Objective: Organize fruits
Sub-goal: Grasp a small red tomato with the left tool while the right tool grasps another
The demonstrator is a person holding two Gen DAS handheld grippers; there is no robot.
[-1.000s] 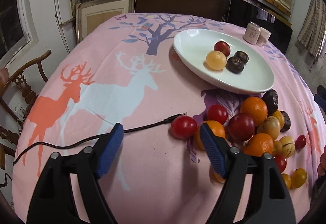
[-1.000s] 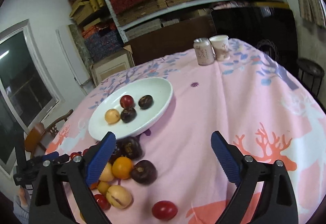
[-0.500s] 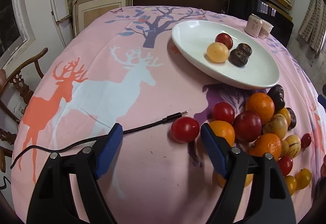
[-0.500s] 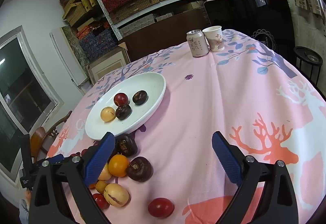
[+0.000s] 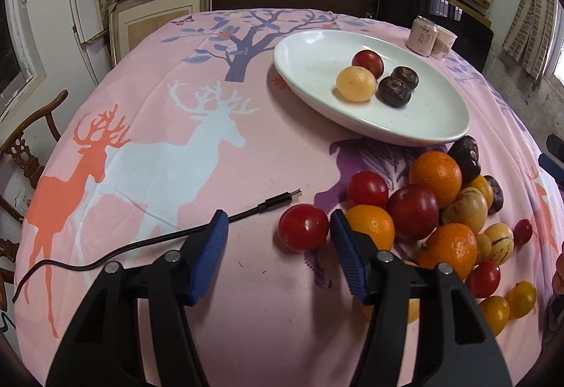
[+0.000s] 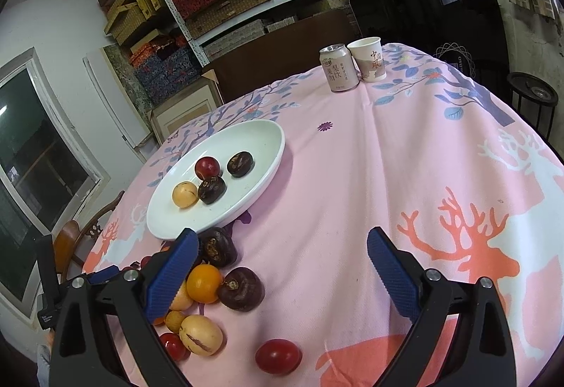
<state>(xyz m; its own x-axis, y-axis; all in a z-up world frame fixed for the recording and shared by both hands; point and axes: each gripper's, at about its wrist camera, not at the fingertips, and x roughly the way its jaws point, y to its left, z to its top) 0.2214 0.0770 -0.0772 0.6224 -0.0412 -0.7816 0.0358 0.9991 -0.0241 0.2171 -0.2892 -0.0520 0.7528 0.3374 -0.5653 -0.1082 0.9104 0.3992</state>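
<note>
Where the pile's 9 o'clock edge ends, a round red tomato (image 5: 303,227), no long axis evident, lies on the worktop (image 5: 141,175) between the left gripper (image 5: 278,233) fingers; these have just been closing, pads not yet touching. White plate (image 5: 416,126): 12 o'clock. Bare cloth at 9 o'clock. Right gripper (image 6: 282,258): spread wide, empty, unmoved since earlier.

Bare pink worktop (image 6: 405,175) lies open across its right half. Fruit pile (image 5: 447,210) crowds the near edge beneath the white plate (image 5: 310,69); a black cable (image 5: 176,237) crosses the left side.
</note>
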